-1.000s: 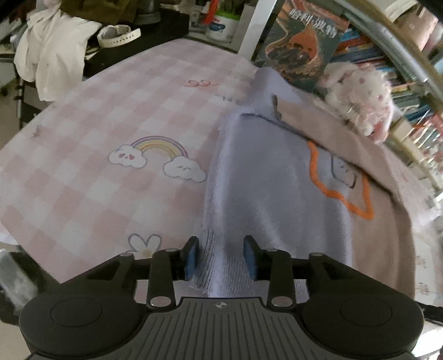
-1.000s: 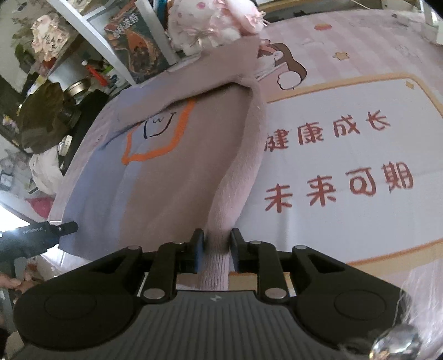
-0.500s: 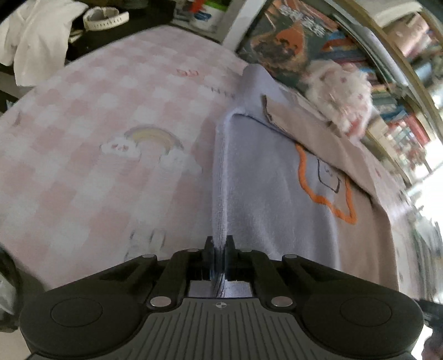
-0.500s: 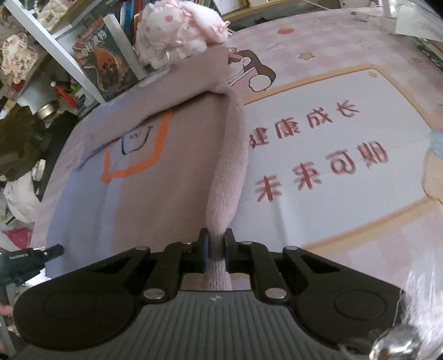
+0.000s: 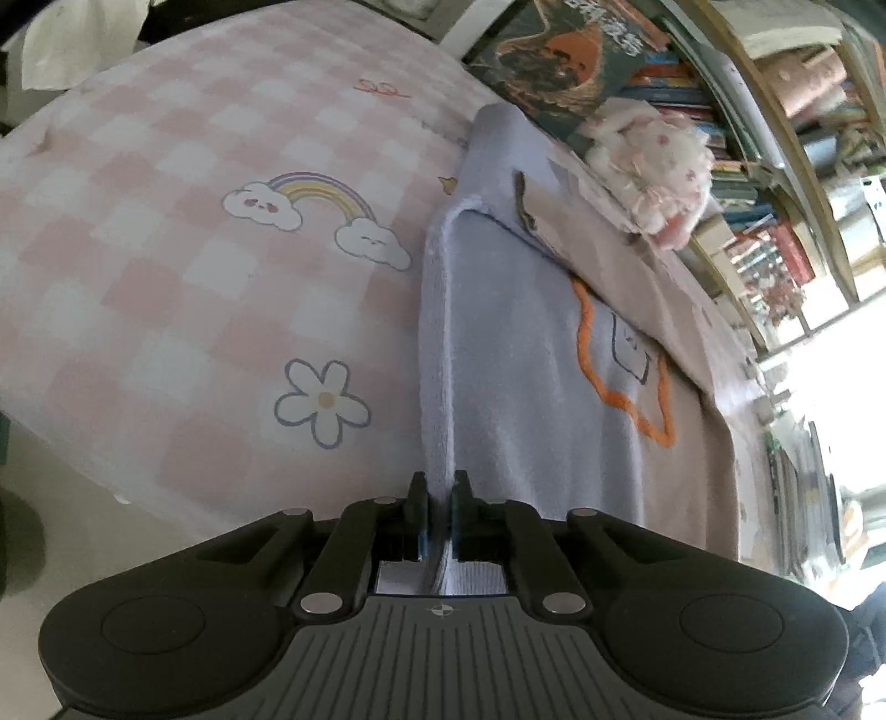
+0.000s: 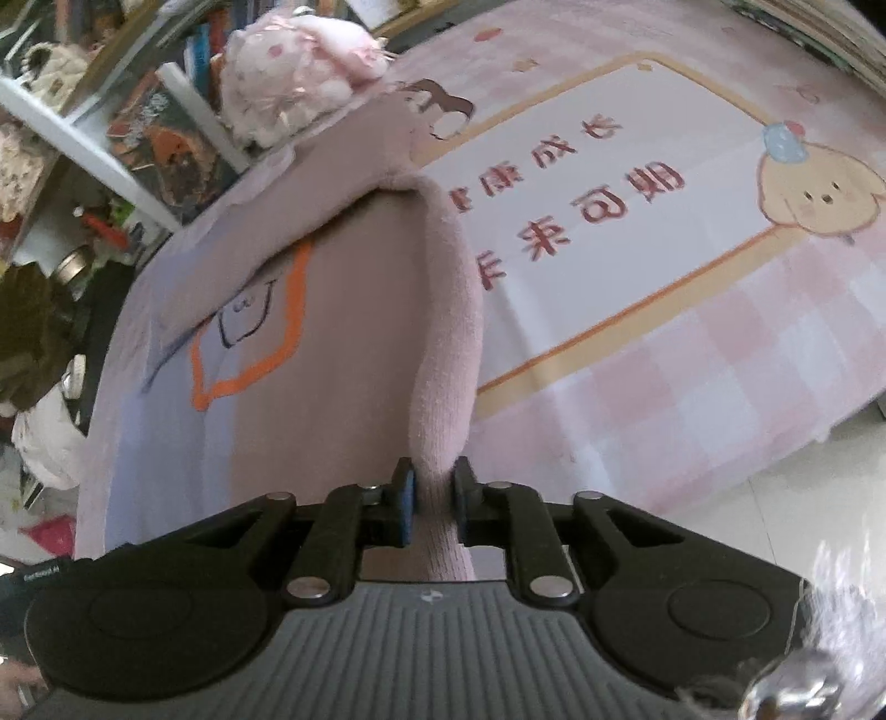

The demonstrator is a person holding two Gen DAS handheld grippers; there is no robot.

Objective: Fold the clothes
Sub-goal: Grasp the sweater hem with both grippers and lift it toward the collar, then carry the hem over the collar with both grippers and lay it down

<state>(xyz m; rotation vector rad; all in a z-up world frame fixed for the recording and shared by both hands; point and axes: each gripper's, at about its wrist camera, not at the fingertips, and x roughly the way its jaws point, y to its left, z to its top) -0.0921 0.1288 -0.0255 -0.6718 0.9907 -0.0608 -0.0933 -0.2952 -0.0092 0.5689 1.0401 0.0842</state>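
A knit sweater (image 5: 531,354), lilac on one half and beige-pink on the other with an orange outlined figure, lies on a pink checked bed cover (image 5: 166,266). My left gripper (image 5: 439,498) is shut on the sweater's lilac hem edge and lifts it off the bed. My right gripper (image 6: 433,487) is shut on the sweater's pink sleeve cuff (image 6: 443,354), which rises from the bed in a raised fold. The sweater (image 6: 332,332) stretches away from both grippers toward the shelves.
A pink-white plush toy (image 5: 653,171) sits at the sweater's far end, also in the right wrist view (image 6: 293,72). Bookshelves (image 5: 747,166) stand behind it. The bed edge drops to the floor (image 6: 803,509) at the right. White clothes (image 5: 72,39) hang at the far left.
My left gripper closed on the lilac hem and lifted it. My right gripper tightened on the pink sleeve cuff. Both pulled back and up from the bed.
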